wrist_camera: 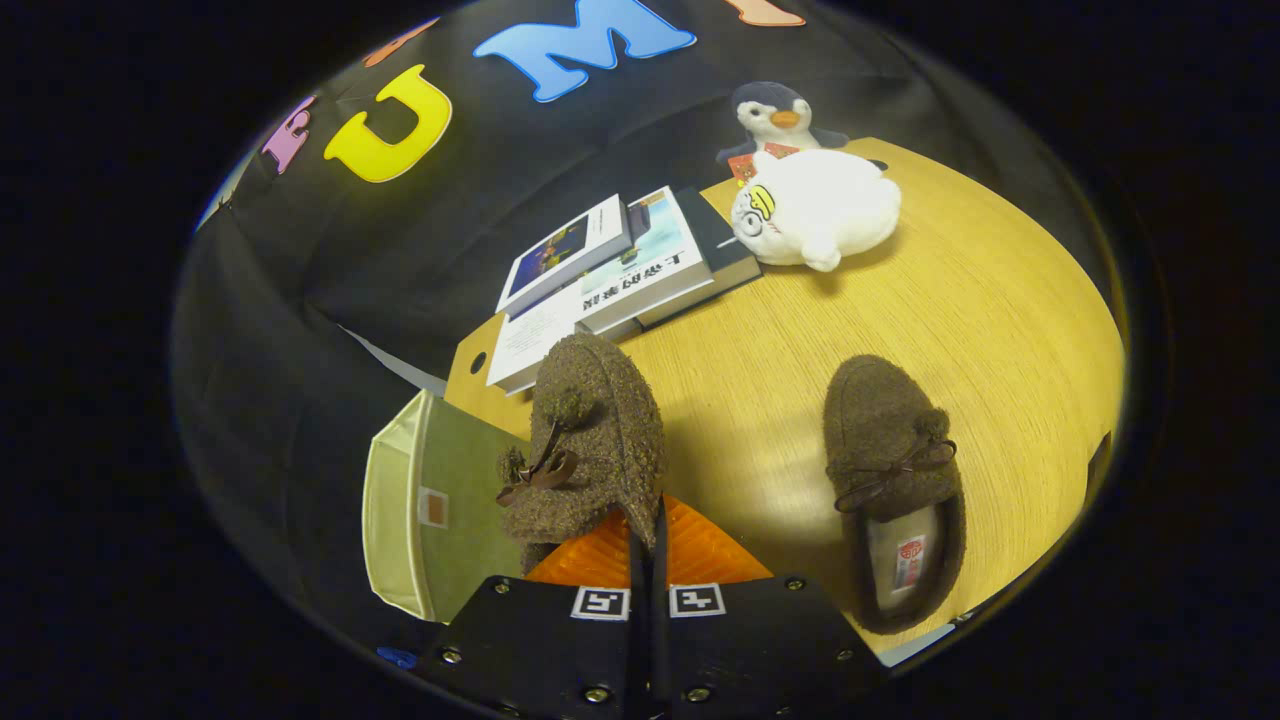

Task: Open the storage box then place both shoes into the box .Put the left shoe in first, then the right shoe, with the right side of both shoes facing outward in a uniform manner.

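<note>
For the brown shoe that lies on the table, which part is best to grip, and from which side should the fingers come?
Probably the heel rim of the shoe on the table, from above: its opening faces up with the heel toward the gripper, so one finger could slip inside. The gripper's fingers are now shut on the other shoe, held above the storage box.

Staged recording booth w/ home-style props: wooden table (1000, 300), stacked books (610, 275), plush toys (815, 205), black cloth wall (300, 260).
</note>
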Available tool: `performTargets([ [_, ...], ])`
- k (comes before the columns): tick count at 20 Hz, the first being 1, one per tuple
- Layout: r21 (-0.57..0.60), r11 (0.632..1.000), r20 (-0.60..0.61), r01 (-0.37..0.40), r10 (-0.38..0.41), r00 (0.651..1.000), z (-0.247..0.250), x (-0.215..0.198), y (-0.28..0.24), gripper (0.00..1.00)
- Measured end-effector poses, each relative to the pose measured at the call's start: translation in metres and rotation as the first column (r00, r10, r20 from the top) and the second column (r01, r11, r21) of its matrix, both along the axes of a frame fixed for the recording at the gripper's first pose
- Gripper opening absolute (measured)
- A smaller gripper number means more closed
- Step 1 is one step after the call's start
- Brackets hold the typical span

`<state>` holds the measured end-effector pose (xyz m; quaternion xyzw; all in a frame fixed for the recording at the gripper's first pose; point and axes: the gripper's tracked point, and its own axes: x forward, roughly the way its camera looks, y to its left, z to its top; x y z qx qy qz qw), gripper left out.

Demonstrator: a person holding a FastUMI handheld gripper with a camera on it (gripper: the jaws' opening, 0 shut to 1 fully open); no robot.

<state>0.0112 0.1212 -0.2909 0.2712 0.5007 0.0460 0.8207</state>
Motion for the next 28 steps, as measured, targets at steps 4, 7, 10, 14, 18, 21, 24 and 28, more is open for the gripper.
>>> performTargets([
  [4, 0.041, 0.999, 0.036, -0.018, 0.017, 0.999, 0.036, 0.012, 0.032, 0.0],
  [7, 0.053, 0.997, 0.079, -0.059, 0.055, 0.995, 0.058, 0.021, 0.062, 0.0],
  [10, 0.092, 0.991, 0.117, -0.097, 0.086, 0.989, 0.079, 0.025, 0.102, 0.0],
  [14, 0.108, 0.984, 0.14, -0.143, 0.127, 0.982, 0.088, 0.029, 0.15, 0.01],
  [18, 0.117, 0.977, 0.138, -0.178, 0.162, 0.977, 0.084, 0.023, 0.193, 0.0],
  [21, 0.11, 0.976, 0.132, -0.186, 0.171, 0.976, 0.074, 0.022, 0.22, 0.0],
  [24, 0.09, 0.979, 0.126, -0.185, 0.173, 0.977, 0.063, 0.019, 0.242, 0.0],
  [28, 0.08, 0.98, 0.088, -0.182, 0.174, 0.981, 0.039, 0.016, 0.271, 0.0],
])
